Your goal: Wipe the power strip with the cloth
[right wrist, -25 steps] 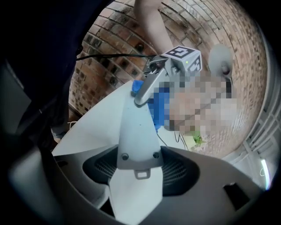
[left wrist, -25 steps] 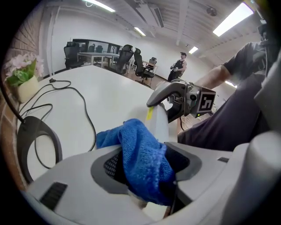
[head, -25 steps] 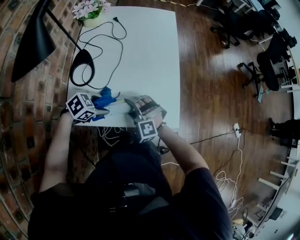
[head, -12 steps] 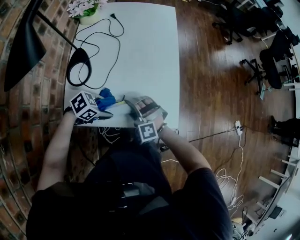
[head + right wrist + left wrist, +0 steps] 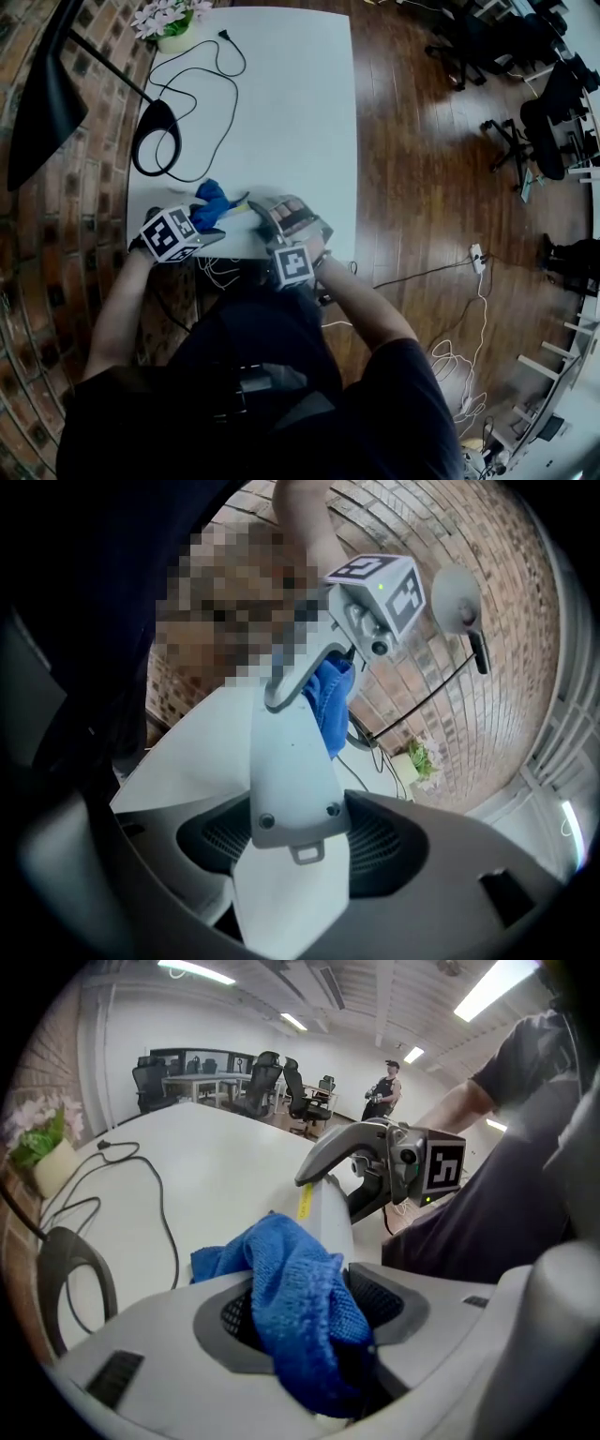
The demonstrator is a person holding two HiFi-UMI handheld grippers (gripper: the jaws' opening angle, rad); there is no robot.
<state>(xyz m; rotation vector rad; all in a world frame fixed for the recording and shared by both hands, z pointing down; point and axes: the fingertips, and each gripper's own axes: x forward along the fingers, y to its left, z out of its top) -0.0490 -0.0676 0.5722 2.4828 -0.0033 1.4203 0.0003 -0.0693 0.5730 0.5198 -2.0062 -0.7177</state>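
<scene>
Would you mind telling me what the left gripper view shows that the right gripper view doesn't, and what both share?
Only the left gripper view shows the office chairs, a person standing far back and the power strip's yellow label. Only the right gripper view shows the lamp's head and the power strip's back face with its two screws. Both show the blue cloth, in the left gripper's jaws, which have just been closing on it, the power strip clamped in the right gripper's jaws, the white table and the potted flowers.

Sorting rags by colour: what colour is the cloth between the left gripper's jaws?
The cloth is blue, clearest in the left gripper view.
</scene>
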